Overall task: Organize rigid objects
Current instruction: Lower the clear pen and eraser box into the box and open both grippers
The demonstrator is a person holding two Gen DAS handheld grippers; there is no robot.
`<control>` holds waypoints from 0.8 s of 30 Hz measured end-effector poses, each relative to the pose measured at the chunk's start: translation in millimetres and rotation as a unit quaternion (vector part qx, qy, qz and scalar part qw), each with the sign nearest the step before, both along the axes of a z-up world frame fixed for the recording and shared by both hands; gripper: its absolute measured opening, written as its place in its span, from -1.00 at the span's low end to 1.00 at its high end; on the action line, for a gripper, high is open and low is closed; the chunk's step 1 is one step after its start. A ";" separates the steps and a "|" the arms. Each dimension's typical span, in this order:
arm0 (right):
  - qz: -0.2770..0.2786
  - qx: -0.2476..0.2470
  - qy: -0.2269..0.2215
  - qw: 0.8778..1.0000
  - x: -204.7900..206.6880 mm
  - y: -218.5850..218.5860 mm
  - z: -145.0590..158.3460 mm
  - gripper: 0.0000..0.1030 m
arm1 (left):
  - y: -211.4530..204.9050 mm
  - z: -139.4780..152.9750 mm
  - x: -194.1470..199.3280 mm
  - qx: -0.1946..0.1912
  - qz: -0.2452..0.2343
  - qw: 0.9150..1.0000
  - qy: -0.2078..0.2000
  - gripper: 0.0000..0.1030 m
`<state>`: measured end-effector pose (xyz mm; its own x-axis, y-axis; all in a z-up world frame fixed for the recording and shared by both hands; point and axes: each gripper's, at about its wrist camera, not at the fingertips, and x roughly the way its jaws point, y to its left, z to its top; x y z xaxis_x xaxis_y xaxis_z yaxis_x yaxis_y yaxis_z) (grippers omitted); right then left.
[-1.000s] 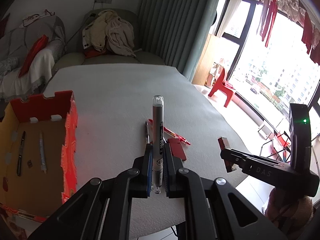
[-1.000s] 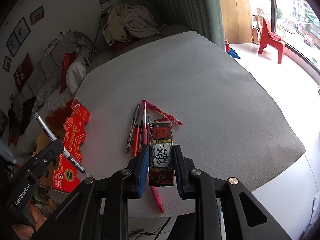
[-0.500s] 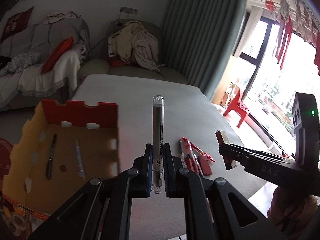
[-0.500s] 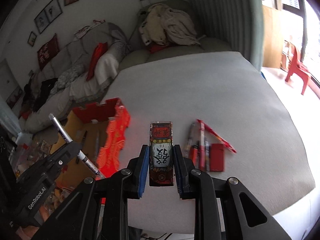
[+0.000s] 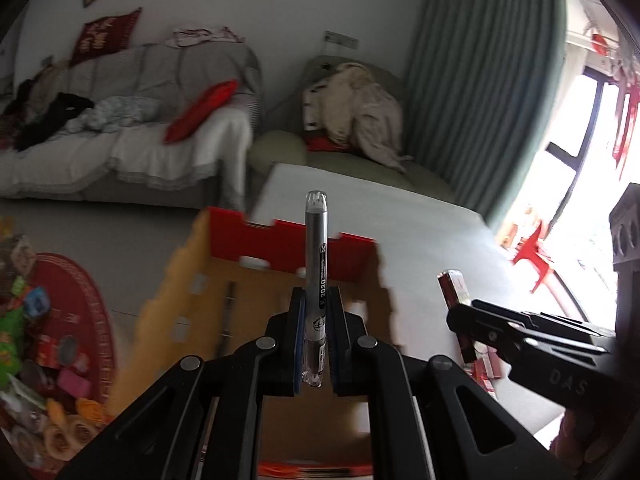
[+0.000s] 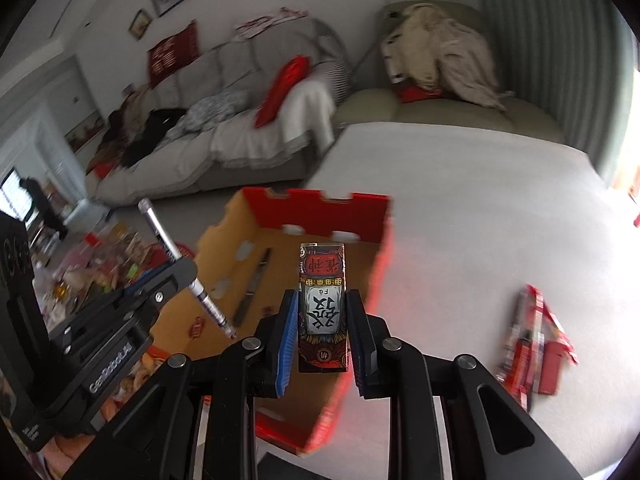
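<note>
The left claw [image 5: 315, 336] pinched a pen [image 5: 316, 280] and the right claw [image 6: 322, 332] a pack [image 6: 322, 308], both above the box [image 6: 320, 208]. Best was to lower each inside the walls before releasing.

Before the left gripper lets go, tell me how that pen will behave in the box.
The pen looks stiff and light, held upright by the left gripper. Its round barrel would likely roll on the flat floor of the box. It probably won't break.
</note>
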<state>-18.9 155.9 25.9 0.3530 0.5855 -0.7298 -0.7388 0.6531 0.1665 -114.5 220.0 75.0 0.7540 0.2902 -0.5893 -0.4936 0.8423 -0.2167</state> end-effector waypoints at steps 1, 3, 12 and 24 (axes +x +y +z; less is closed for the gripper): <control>0.010 -0.001 0.001 1.000 -1.0 10.0 -2.6 -0.52 | 6.5 -0.9 -1.8 0.001 0.004 1.000 0.004 -0.79; 0.021 -0.004 0.002 1.000 -1.7 24.7 -7.4 -0.52 | 18.1 -4.4 -3.1 0.004 0.016 1.000 0.012 -0.79; 0.039 -0.025 0.027 0.999 15.8 69.6 -30.0 -0.52 | 48.8 -29.7 28.3 0.002 0.022 0.998 0.050 -0.80; 0.014 -0.035 0.069 0.997 56.1 85.7 -48.4 -0.52 | 59.5 -47.4 68.4 0.001 0.016 0.996 0.089 -0.80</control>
<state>37.2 241.6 -22.6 0.2306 0.5394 -0.8099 -0.7304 0.6459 0.2222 -46.2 279.5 27.6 0.6284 0.3130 -0.7122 -0.5505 0.8257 -0.1228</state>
